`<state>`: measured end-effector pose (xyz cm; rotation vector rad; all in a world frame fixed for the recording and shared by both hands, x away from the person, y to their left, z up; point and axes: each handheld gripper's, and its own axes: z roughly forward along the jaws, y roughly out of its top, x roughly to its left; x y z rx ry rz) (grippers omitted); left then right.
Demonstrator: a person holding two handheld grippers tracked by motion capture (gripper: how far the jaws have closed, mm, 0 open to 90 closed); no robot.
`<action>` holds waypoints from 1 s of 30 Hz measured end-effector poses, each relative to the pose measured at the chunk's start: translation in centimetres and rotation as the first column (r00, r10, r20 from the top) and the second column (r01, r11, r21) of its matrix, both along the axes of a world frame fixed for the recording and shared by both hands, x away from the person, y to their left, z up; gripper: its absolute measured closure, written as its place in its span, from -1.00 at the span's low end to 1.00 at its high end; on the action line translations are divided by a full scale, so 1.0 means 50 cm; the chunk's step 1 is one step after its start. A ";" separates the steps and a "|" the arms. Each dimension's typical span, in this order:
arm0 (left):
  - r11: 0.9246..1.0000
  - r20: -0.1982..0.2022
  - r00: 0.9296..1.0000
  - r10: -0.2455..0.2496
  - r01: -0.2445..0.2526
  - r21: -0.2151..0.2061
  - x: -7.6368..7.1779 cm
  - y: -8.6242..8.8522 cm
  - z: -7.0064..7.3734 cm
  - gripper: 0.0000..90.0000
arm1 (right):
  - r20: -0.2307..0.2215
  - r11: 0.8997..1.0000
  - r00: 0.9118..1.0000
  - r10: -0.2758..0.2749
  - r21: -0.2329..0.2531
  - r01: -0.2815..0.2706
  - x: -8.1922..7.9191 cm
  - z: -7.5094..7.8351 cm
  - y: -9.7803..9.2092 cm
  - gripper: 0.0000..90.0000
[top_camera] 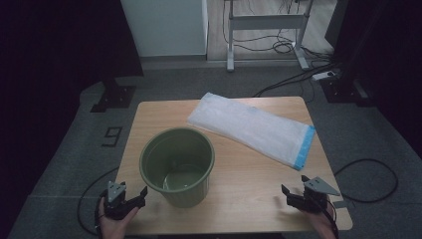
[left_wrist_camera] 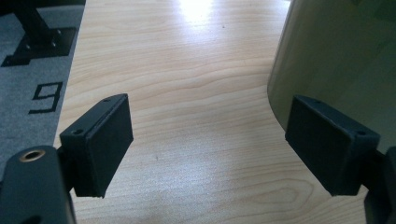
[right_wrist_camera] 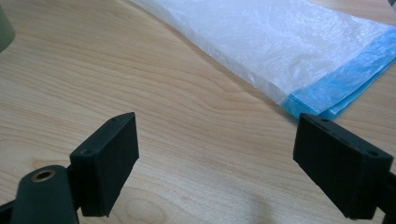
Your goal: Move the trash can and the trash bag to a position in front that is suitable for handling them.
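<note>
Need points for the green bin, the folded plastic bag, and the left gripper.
green bin (top_camera: 191, 191): high view, on its outer front wall.
folded plastic bag (top_camera: 249, 127): high view, on the white middle of the bag.
left gripper (top_camera: 140, 195): high view, midway between its open fingertips.

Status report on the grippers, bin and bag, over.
Left gripper and right gripper open, empty. Green bin upright; folded bag flat behind it. Nothing between.

Olive-green bin (top_camera: 177, 166), translucent white bag (top_camera: 251, 128) with blue edge, pale wood-grain table (top_camera: 249, 179), black tools
</note>
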<state>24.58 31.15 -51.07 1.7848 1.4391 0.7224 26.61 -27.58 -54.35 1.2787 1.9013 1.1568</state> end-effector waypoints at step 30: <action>0.835 0.150 0.825 -0.546 0.550 0.013 -0.032 -0.095 0.063 -0.75 | 0.025 1.000 1.000 0.005 0.012 -0.006 -0.007 0.000 -0.007 -0.69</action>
